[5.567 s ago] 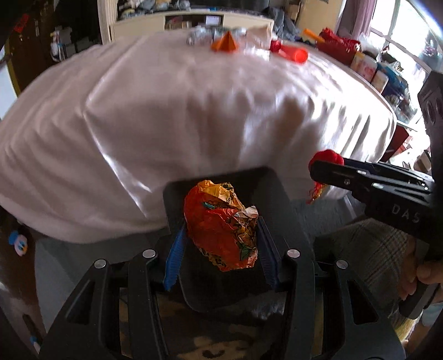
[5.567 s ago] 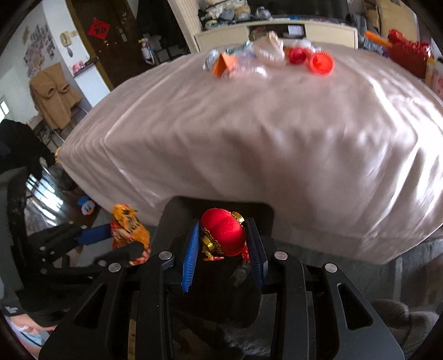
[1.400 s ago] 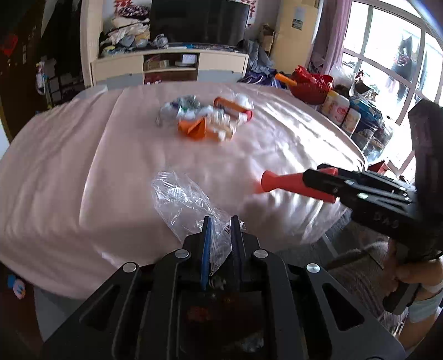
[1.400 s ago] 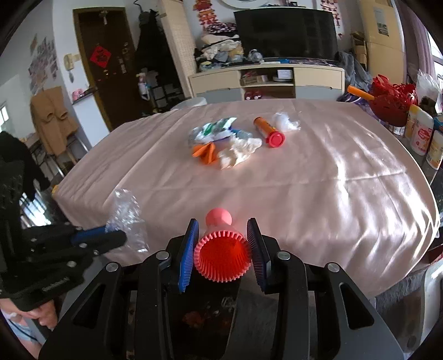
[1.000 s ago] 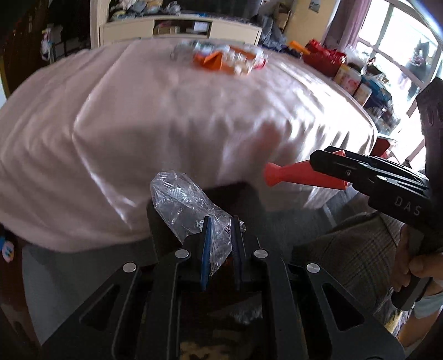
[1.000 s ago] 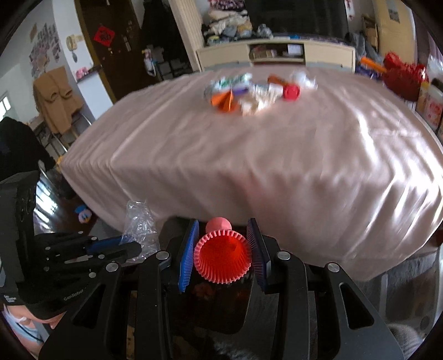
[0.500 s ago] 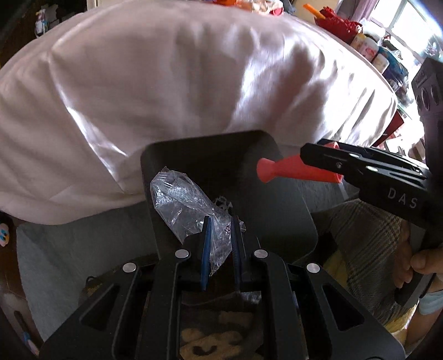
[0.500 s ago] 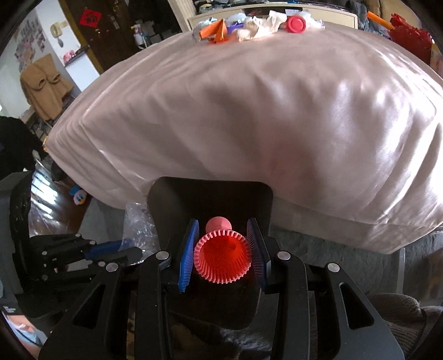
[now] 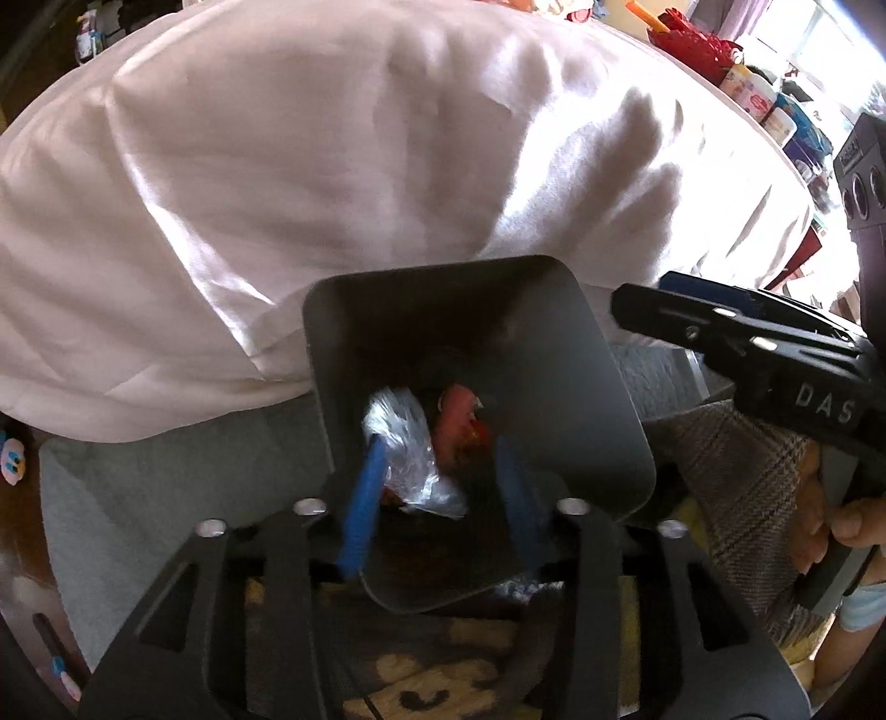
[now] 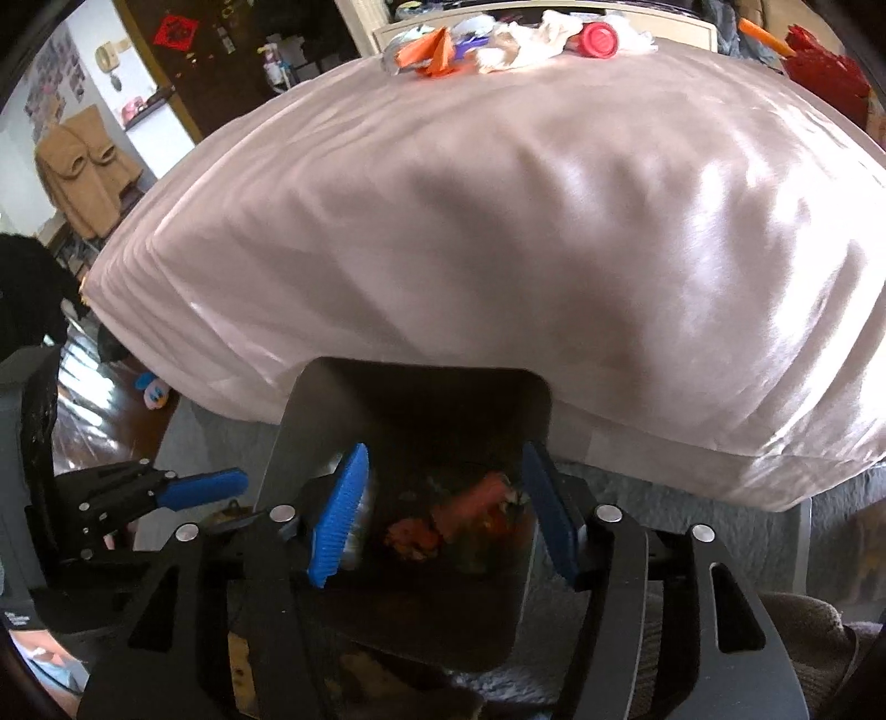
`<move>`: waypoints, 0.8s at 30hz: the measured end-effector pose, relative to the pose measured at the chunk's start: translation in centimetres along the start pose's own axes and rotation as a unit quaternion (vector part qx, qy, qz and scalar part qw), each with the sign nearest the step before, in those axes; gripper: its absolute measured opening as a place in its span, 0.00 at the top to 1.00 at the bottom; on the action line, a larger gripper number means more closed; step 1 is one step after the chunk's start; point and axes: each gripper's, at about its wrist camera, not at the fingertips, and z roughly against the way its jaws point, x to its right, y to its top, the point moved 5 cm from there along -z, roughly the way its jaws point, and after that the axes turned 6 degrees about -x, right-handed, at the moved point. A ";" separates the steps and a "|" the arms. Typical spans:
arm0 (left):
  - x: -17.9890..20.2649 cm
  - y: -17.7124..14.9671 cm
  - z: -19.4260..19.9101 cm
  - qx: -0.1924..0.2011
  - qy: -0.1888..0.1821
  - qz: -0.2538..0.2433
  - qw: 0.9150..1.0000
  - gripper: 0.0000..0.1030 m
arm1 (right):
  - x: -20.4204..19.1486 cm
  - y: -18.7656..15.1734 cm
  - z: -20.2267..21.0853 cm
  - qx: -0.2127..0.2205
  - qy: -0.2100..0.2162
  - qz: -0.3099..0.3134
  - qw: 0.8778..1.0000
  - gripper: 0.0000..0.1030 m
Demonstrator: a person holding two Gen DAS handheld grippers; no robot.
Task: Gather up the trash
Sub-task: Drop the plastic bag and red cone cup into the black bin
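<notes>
Dark grey plastic forms the one bin [image 9: 603,399] standing below the edge of the pink-clothed table [image 10: 498,221], and inside it lie one crumpled clear bag [image 9: 407,448] and one red cone-shaped piece [image 10: 470,507] among other scraps. Both claws, the left gripper [image 9: 440,487] and the right gripper [image 10: 443,498], hang over the bin mouth with blue pads spread wide and nothing between them. One small heap of litter [image 10: 498,33] sits on the table's far side.
</notes>
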 end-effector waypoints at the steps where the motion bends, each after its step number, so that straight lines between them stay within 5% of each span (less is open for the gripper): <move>1: -0.2 0.1 0.3 0.002 0.003 0.001 1.000 0.43 | 0.3 0.2 0.1 0.002 -0.001 -0.002 1.000 0.35; 6: -0.7 0.9 2.7 0.027 0.020 0.002 0.999 0.22 | 1.5 1.4 2.4 0.028 -0.004 -0.011 1.000 0.19; 10: -0.8 1.9 4.7 0.050 0.027 0.002 0.998 0.12 | 2.3 2.9 4.3 0.052 -0.005 -0.014 0.999 0.16; 24: -0.5 8.8 11.1 0.131 0.047 -0.021 0.990 0.10 | 5.0 10.4 9.0 0.113 -0.034 -0.019 0.993 0.15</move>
